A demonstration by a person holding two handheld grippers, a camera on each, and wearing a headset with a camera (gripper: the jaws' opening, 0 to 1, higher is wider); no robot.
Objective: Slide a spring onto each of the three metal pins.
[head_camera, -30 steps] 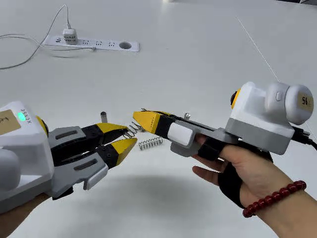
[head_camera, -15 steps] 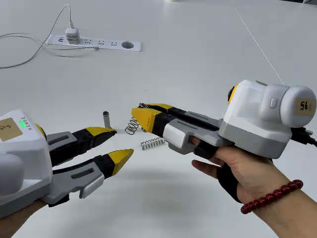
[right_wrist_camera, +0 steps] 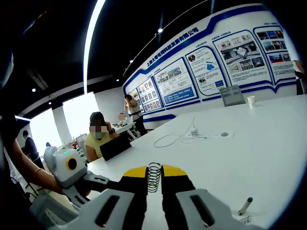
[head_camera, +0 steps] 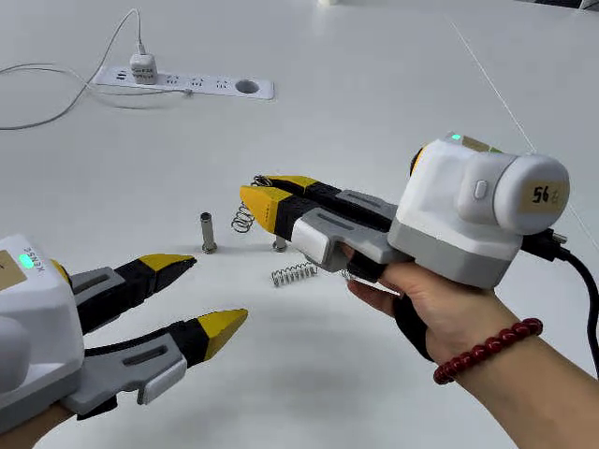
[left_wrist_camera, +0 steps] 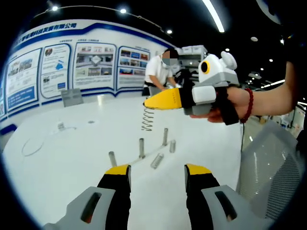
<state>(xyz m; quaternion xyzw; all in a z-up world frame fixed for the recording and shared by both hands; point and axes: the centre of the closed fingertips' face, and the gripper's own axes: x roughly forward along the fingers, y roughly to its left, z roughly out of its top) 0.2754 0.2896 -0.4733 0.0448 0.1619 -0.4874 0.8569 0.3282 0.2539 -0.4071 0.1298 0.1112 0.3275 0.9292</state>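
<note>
Here, white workbench (head_camera: 374, 112), poster-lined wall (right_wrist_camera: 206, 72), right tongs (right_wrist_camera: 154, 169) pinching a spring (right_wrist_camera: 153, 181), left tongs (left_wrist_camera: 157, 168) spread wide

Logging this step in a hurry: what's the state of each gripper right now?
Left gripper: open, holding nothing.
Right gripper: shut on a spring, pinched between its yellow tips.
</note>
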